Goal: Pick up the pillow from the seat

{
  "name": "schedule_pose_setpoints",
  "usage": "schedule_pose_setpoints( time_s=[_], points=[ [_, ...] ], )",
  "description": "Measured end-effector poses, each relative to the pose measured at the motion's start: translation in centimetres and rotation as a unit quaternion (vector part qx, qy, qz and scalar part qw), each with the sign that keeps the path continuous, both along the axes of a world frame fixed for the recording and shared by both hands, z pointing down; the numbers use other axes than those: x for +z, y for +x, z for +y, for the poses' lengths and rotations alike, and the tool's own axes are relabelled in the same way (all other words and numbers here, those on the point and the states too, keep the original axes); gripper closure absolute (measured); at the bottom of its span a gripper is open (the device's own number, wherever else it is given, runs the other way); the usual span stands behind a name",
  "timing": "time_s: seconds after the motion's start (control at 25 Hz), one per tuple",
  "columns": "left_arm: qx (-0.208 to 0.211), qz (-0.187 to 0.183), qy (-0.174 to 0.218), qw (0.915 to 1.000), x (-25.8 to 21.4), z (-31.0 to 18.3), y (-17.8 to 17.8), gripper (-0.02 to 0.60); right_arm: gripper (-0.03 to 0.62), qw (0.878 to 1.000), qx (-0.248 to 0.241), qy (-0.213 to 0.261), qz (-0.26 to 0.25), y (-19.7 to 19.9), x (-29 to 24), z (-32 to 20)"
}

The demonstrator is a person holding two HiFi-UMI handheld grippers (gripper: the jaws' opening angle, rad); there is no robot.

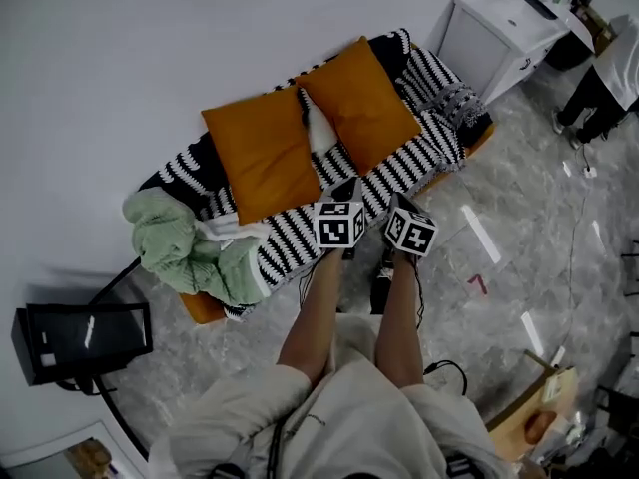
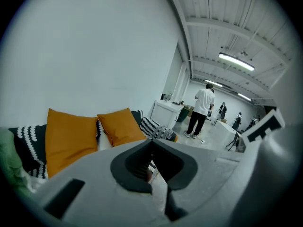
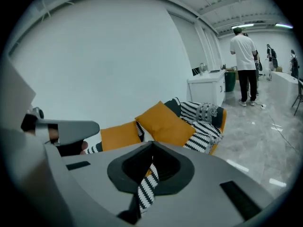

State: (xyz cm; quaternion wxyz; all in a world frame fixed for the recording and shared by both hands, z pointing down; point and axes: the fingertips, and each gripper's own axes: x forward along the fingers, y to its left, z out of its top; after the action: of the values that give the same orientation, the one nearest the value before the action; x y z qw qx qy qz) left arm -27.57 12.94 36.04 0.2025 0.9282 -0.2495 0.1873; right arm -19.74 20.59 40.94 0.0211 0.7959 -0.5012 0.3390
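Two orange pillows lean against the wall on a sofa (image 1: 439,163) draped in a black-and-white striped blanket: a left pillow (image 1: 262,153) (image 2: 68,138) (image 3: 118,134) and a right pillow (image 1: 361,103) (image 2: 120,126) (image 3: 165,123). A white cushion (image 1: 319,128) is wedged between them. My left gripper (image 1: 339,218) (image 2: 152,140) and right gripper (image 1: 409,230) (image 3: 152,142) hover side by side over the sofa's front edge, short of the pillows. Both have their jaws shut, with nothing held. Only striped blanket shows through the slits.
A crumpled green blanket (image 1: 185,242) lies on the sofa's left end. A white cabinet (image 1: 499,33) stands right of the sofa, and a person (image 1: 604,83) (image 2: 203,109) (image 3: 245,56) stands beyond it. A black screen (image 1: 80,337) sits on the floor at left.
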Motion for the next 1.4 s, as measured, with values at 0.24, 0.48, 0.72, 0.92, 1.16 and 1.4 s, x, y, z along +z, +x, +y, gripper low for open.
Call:
schedule_pose_setpoints(
  time_s=[0.24, 0.48, 0.72, 0.92, 1.16, 1.4],
  points=[
    [-0.001, -0.015, 0.013, 0.9998, 0.2, -2.5, 5.4, 0.573, 0.586, 0.998, -0.052, 0.008, 0.034, 5.8, -1.7, -4.3],
    [-0.034, -0.004, -0.004, 0.9994, 1.0, -4.6, 10.0, 0.574, 0.586, 0.997, -0.071, 0.009, 0.029, 11.5, -0.8, -5.8],
    [-0.071, -0.02, -0.014, 0.9972, 2.5, -5.8, 13.2, 0.573, 0.586, 0.996, -0.085, -0.001, 0.008, 15.7, 1.2, -6.1],
    [-0.083, -0.033, -0.015, 0.9959, 3.4, -6.6, 14.2, 0.573, 0.586, 0.997, -0.081, 0.004, -0.017, 17.1, 3.0, -6.9],
    [-0.104, -0.041, -0.037, 0.993, 5.7, -8.0, 13.8, 0.574, 0.586, 0.996, -0.088, 0.0, -0.023, 17.2, 4.4, -8.3],
    [-0.12, -0.038, -0.073, 0.9893, 8.9, -11.3, 13.5, 0.574, 0.586, 0.995, -0.1, -0.005, -0.012, 18.1, 5.6, -11.2]
  ],
)
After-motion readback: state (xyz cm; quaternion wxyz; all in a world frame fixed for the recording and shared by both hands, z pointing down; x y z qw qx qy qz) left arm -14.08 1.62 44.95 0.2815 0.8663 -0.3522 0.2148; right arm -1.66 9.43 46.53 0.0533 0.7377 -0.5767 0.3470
